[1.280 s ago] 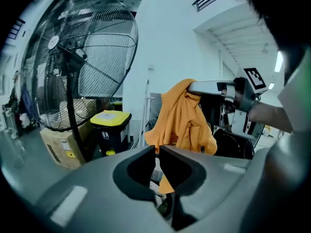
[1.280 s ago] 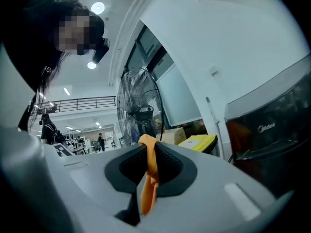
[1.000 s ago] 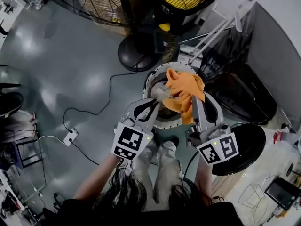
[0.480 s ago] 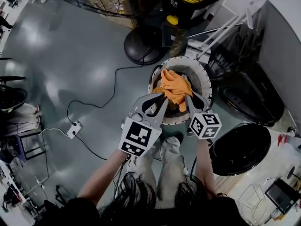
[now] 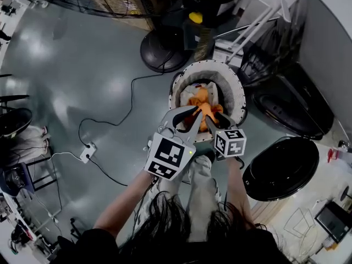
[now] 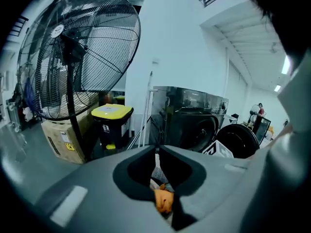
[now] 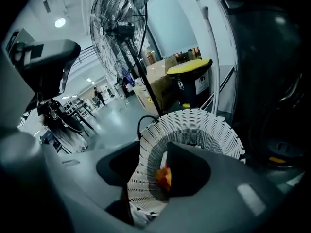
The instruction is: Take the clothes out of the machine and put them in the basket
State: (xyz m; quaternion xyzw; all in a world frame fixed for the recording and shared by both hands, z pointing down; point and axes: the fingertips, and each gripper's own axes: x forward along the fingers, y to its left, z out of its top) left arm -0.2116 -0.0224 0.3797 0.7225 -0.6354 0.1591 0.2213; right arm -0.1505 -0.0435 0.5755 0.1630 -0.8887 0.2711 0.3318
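The cloth (image 5: 204, 104) lies in the basket (image 5: 235, 88). Above the basket, the right gripper (image 5: 213, 119) has its fingers spread, and the left gripper (image 5: 191, 114) has its own pressed together. Next, probably, comes another reach into the machine (image 5: 294, 106).

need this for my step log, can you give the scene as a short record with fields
basket: white perforated plastic basket, on the glossy grey floor
cloth: crumpled orange cloth, lying inside the basket
left claw: jaws together, holding nothing, over the basket
right claw: jaws apart, just above the cloth
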